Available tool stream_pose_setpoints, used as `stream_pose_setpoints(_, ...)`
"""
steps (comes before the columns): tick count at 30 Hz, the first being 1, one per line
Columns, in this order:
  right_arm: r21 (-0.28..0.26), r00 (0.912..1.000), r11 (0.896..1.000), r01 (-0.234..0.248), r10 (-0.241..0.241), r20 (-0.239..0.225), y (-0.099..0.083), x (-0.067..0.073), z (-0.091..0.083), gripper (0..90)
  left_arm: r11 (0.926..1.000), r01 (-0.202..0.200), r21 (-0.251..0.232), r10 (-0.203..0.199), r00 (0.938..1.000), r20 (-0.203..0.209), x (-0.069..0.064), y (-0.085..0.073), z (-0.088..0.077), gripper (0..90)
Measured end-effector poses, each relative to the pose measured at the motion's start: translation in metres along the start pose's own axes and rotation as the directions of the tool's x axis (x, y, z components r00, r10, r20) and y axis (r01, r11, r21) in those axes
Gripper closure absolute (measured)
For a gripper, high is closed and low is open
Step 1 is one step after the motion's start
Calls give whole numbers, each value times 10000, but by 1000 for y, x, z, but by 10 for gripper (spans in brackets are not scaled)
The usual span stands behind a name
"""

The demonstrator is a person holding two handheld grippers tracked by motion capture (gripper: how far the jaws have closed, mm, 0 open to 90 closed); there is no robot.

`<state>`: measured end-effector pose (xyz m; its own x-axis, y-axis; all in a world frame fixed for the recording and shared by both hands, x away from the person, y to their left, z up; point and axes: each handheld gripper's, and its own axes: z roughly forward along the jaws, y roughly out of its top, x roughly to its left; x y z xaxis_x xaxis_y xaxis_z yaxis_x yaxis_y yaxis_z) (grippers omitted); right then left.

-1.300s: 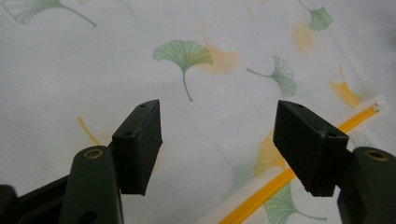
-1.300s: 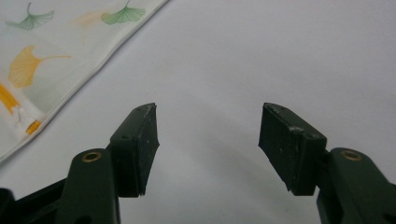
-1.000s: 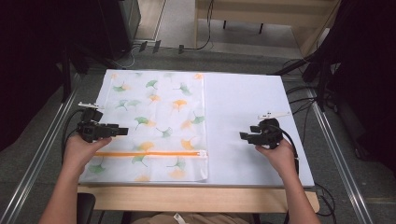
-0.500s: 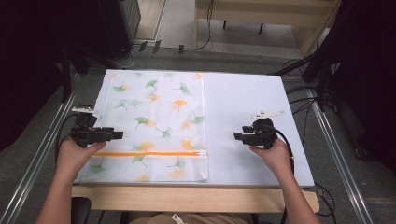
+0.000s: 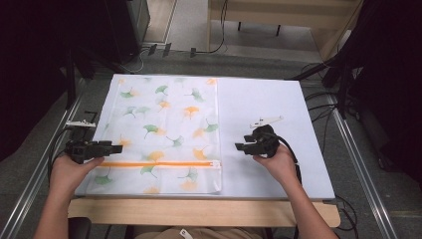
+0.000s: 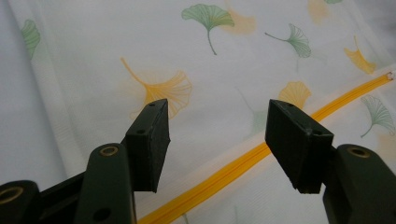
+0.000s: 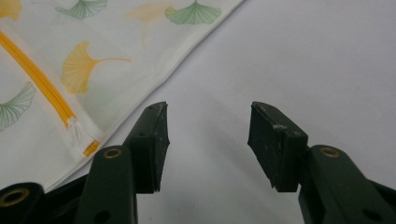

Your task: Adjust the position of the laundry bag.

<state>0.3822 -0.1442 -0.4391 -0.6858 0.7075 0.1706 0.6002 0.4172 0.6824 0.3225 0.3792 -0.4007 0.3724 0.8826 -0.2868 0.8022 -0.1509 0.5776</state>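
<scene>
High view: mesh bag [image 5: 166, 134] w/ ginkgo-leaf print lies flat on the left half of the white table [image 5: 278, 99]. Its orange zipper [image 5: 159, 163] runs across the bag near the person's edge; use it as the landmark. Left gripper [image 5: 115, 148] sits just above the zipper's left end, at the bag's left edge, jaws spread, nothing in them. Right gripper [image 5: 240, 146] is over bare table, just past the zipper's right end and a bit farther from the person, also holding nothing. A small white clip-like piece [image 5: 266, 120] lies farther out past that gripper; can't tell what it is.

Left gripper view: jaws wide apart, hanging over the fabric, the zipper [image 6: 261, 151] passing diagonally under and between them. Not touching cloth as far as I can tell.

Right gripper view: jaws apart, having just narrowed a bit, nothing btwn them but table. Zipper's end w/ the white pull tab [image 7: 77, 133] is just left of the left jaw.

Judgement: step looks like getting set to work the zipper. To do it well, left should pin the cloth right beside the zipper so the bag can't slide. Right should swing toward the pull tab, come in low and nip the tab alone, not the mesh. Then draw straight along the zipper line, keeping the fabric taut btwn the two grips.
</scene>
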Motion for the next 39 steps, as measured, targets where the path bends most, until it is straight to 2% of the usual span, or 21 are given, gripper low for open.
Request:
stream_pose_setpoints(11, 94, 9996, 9997, 222, -221, -173, 8, 9, 13, 472, 9996, 277, -28, -278, 9989, -387, 12, -9, -4, 407)
stream_pose_setpoints(21, 236, 9982, 9986, 466, -457, -386, 15, 22, 33, 456, 9983, 582, 11, -580, 9956, -737, 29, -16, -4, 405)
stream_pose_setpoints(24, 356, 9969, 9986, 392, -367, -692, 16, 24, 38, 462, 9981, 601, -126, -611, 9939, -918, 33, -17, -5, 406)
stream_pose_setpoints(30, 417, 9977, 9981, 457, -435, -524, 18, 30, 46, 463, 9960, 895, -36, -894, 9914, -953, 43, -20, -2, 409)
stream_pose_setpoints(34, 570, 9977, 9973, 469, -440, -507, 19, 33, 54, 463, 9921, 1246, -143, -1253, 9897, -690, 49, -21, 0, 409)
stream_pose_setpoints(39, 702, 9973, 9952, 686, -666, -301, 20, 39, 66, 460, 9910, 1332, 94, -1319, 9872, -898, 52, -23, 5, 415)
